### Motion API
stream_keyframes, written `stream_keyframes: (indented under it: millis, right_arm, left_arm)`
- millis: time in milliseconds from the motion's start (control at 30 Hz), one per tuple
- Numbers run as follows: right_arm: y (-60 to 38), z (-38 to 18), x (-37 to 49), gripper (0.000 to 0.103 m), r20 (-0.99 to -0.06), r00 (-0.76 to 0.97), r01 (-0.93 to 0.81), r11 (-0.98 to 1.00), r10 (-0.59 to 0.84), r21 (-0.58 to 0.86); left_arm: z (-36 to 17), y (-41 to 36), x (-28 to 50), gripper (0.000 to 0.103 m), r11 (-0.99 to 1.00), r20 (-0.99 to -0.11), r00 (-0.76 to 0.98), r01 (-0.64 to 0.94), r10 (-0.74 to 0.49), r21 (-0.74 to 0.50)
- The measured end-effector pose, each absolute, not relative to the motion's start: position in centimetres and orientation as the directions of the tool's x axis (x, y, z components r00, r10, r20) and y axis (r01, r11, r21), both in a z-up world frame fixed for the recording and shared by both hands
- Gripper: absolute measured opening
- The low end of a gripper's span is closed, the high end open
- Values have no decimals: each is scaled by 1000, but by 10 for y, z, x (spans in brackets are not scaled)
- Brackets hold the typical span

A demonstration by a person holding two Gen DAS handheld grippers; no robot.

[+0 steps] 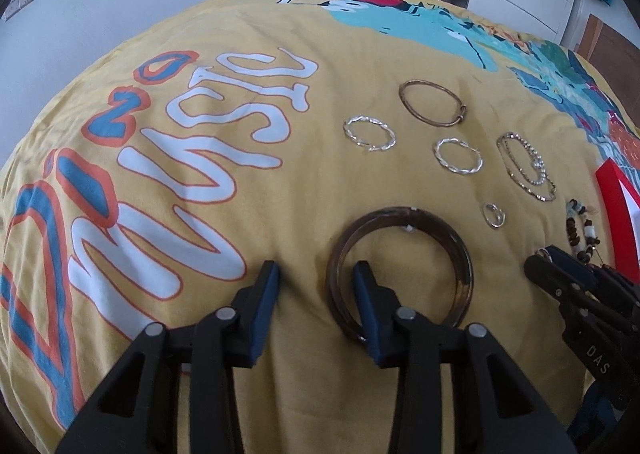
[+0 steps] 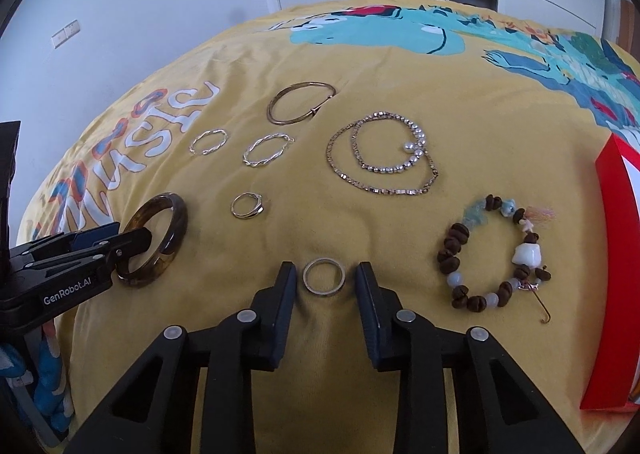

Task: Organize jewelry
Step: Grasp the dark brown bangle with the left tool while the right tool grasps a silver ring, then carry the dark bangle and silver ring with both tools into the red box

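Brown and glossy, lying on the yellow bedspread in the left wrist view: the bangle. Straddling its left rim with the left gripper, jaws partly open, right finger planted inside the hoop and left finger well outside it. Not yet pinching; showing bare cloth between the outer pad and the rim. Looking nearly flat from here, hoop opening facing mostly upward, round, with no long axis to speak of. Catching the right gripper at the right edge, tips down by a small silver ring.

Turning to the right wrist view: framing that silver ring squarely between the pads of the right gripper, jaws partly open, leaving a sliver of yellow bedspread on each side. Touching neither pad, as far as can be told. Lying flat, hole facing up. Showing the left gripper at the left edge, one finger threaded through the bangle, which is looking tilted here, far rim raised, leaning against that finger.
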State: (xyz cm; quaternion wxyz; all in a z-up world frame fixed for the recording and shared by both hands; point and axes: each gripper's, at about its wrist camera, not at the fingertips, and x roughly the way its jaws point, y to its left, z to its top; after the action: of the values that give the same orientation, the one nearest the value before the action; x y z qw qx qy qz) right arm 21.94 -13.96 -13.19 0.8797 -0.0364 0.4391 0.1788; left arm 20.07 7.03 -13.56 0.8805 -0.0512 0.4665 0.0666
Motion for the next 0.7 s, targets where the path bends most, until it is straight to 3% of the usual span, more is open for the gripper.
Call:
stream_keyframes:
  millis: [133, 200, 700]
  right_arm:
    - [-136, -131, 221, 21, -783, 550, -362, 928, 290, 89]
    - [-136, -130, 220, 20, -782, 551, -364, 927, 292, 90]
    - [-139, -82, 180, 20, -748, 577, -366, 922, 329, 123]
  left_arm:
    - [-133, 70, 201, 14, 986, -822, 562, -167, 91, -5]
    - [-132, 68, 201, 11, 987, -821, 563, -162, 97, 5]
    - [-87, 67, 171, 9, 986, -796, 599, -165, 86, -18]
